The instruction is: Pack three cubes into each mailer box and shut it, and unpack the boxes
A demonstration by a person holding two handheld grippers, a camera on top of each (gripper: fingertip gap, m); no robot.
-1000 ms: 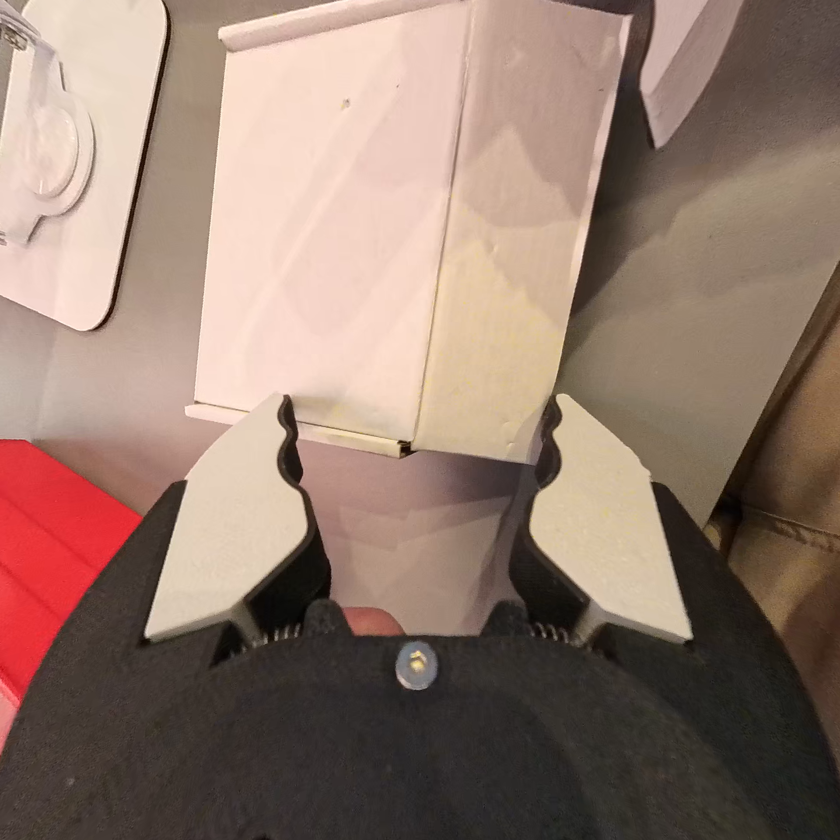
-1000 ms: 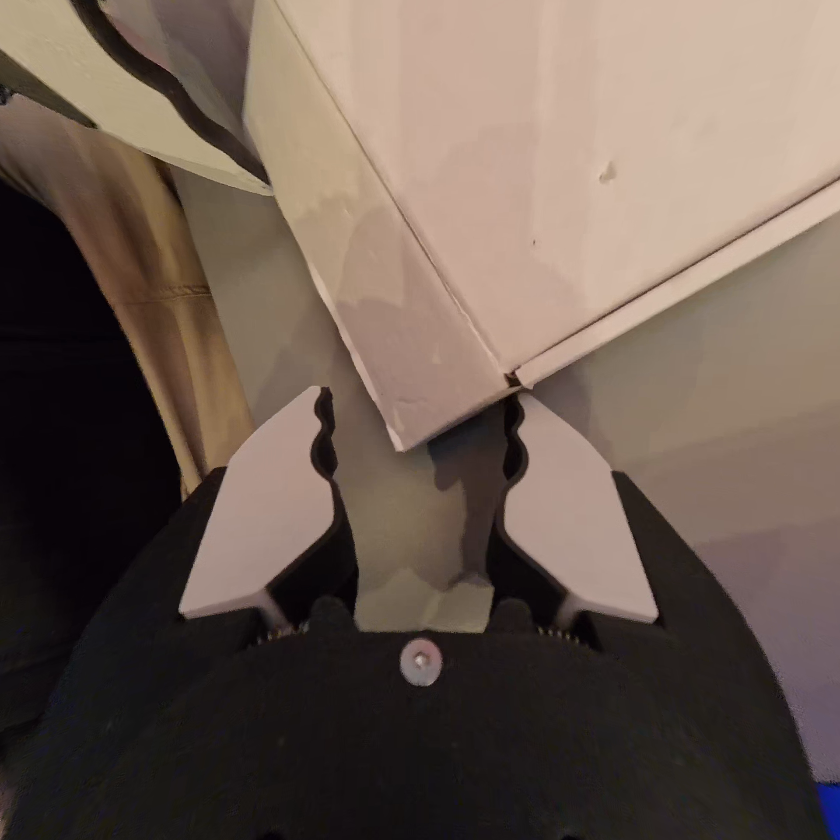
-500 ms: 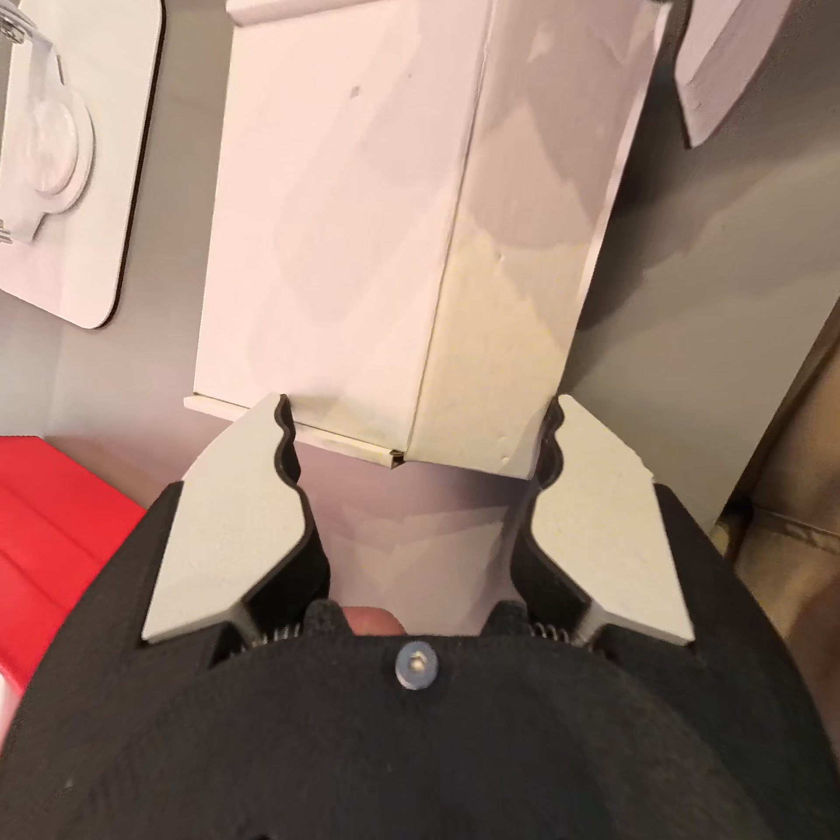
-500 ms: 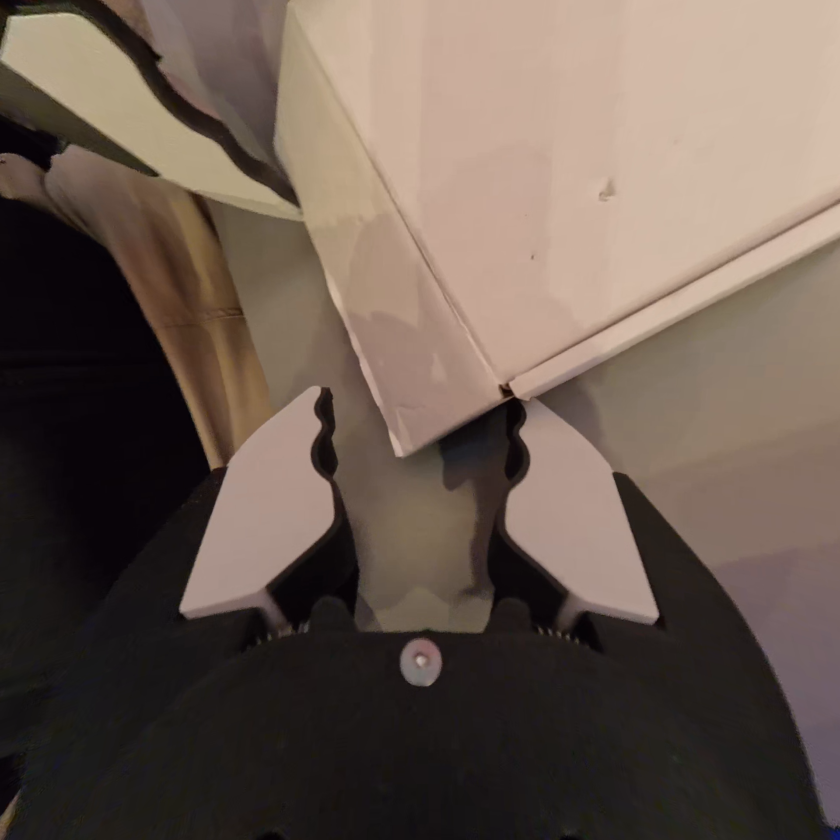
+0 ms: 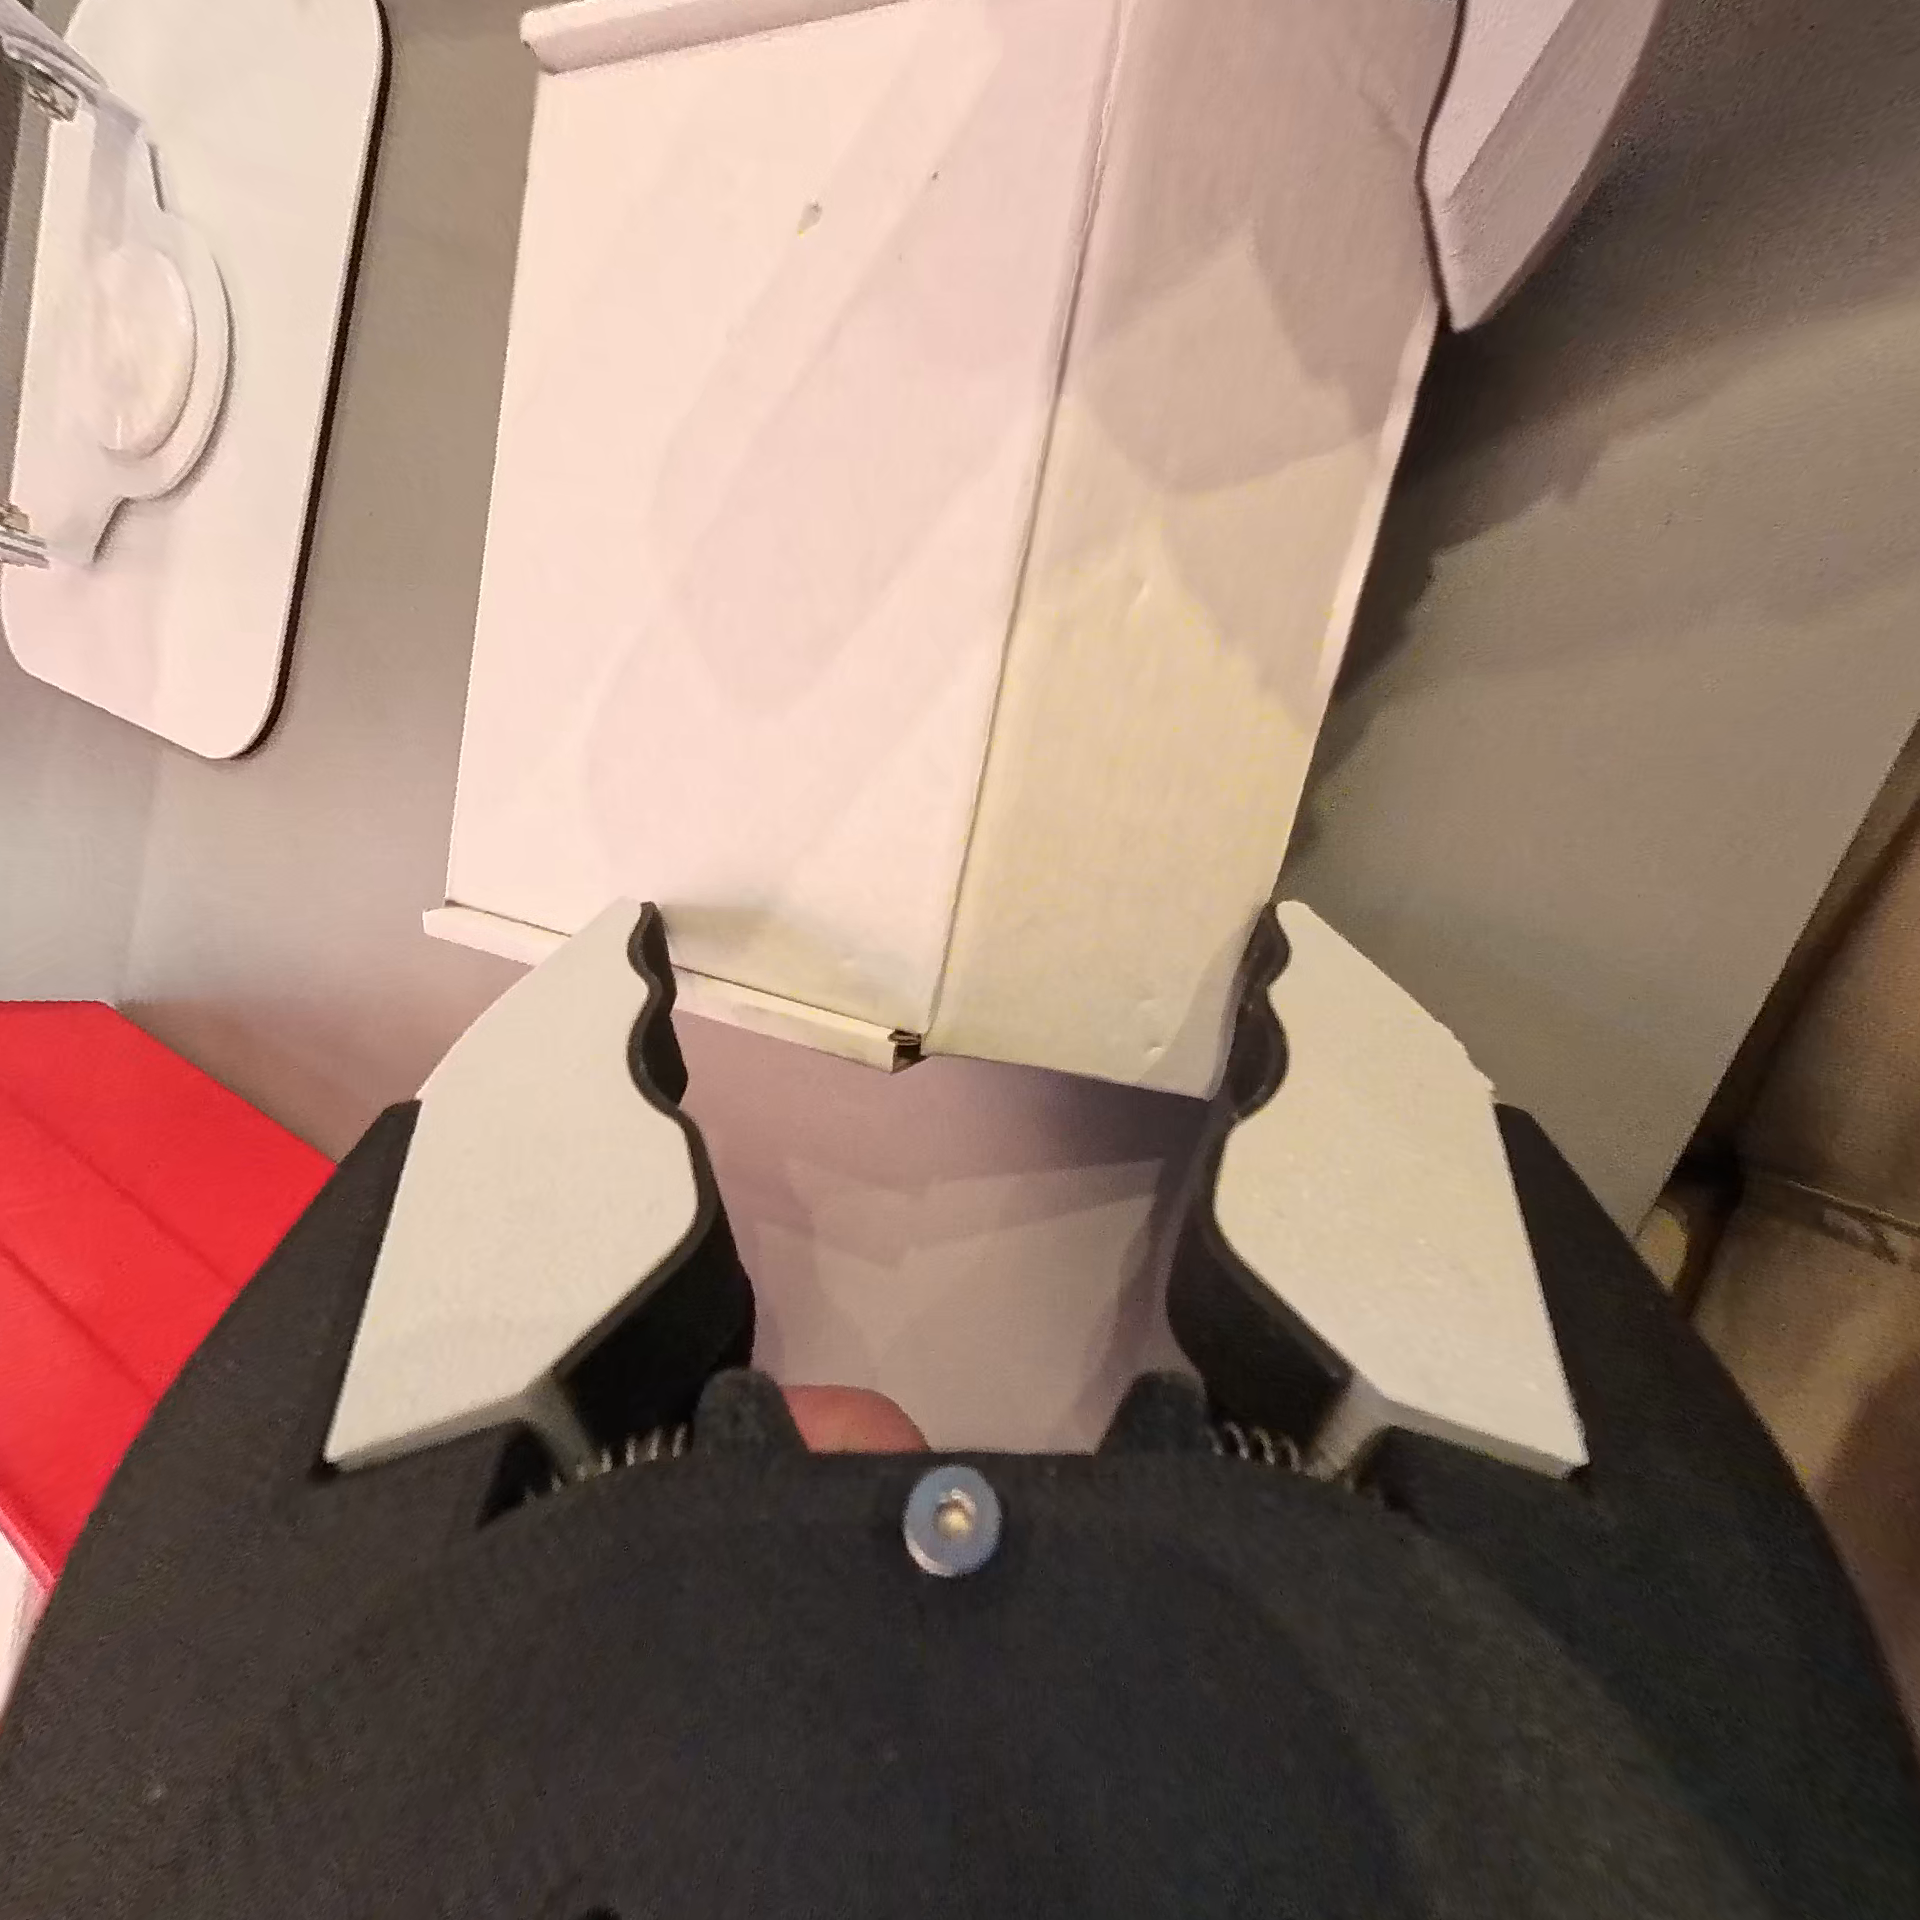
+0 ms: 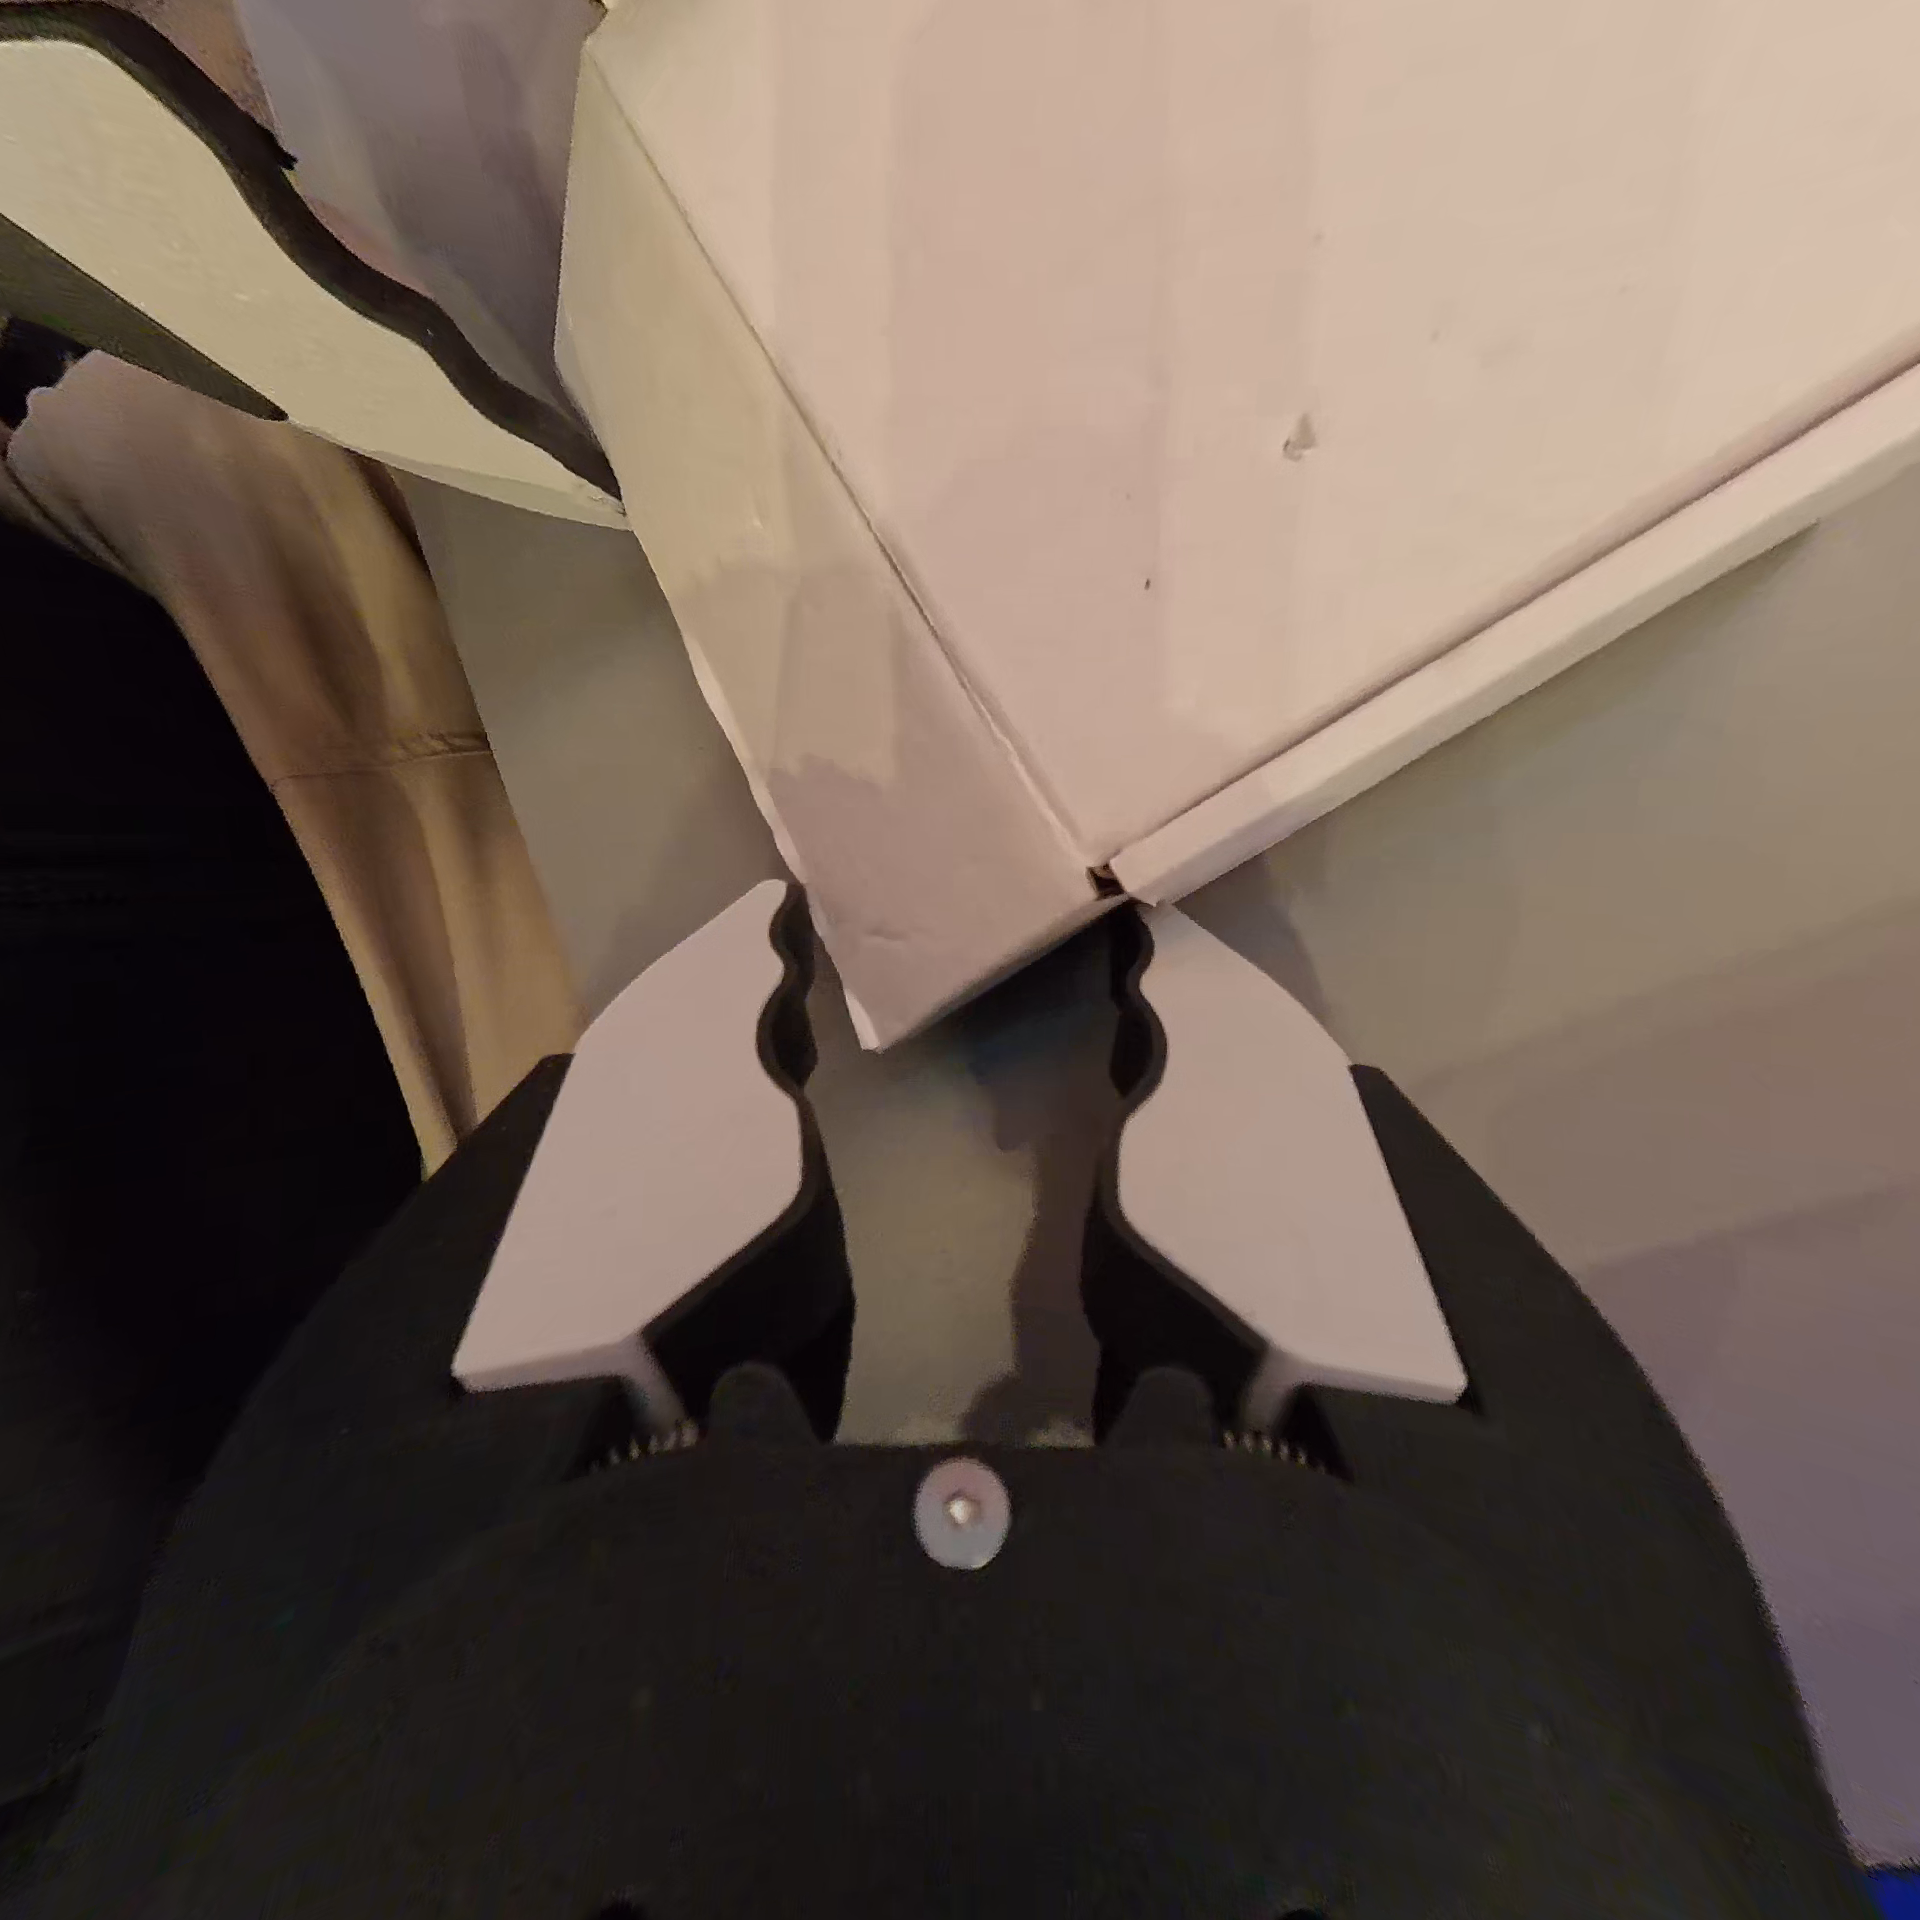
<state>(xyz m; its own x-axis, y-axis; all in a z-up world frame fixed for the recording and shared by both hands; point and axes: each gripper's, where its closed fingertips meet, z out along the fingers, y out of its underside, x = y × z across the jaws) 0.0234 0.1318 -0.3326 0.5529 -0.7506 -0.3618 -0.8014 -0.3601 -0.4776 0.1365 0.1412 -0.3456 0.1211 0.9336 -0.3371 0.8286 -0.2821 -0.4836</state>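
**Closed mailer box between both hand-held grippers**

I am holding my left hand-held gripper (image 5: 951, 977) with its jaws spread wide, one fingertip at each lower corner of the white mailer box (image 5: 831, 520). The fingertips are sitting right at the box's near end; I cannot tell whether they are pressing it. The box is lying closed on the grey tabletop (image 5: 1621, 623), filling the upper centre of the left wrist frame, lid flap edge facing me.

I am pointing my right hand-held gripper (image 6: 961, 956) at a corner of the same box (image 6: 1195, 416), jaws apart, the corner poking in between the fingertips. Contact is unclear there too. The left gripper's finger is showing at upper left of the right wrist frame, against the box's side.

Also in the left wrist frame: a white board (image 5: 260, 436) at upper left, a red object (image 5: 114, 1195) at the left edge, and another white box (image 5: 1507, 156) at upper right.
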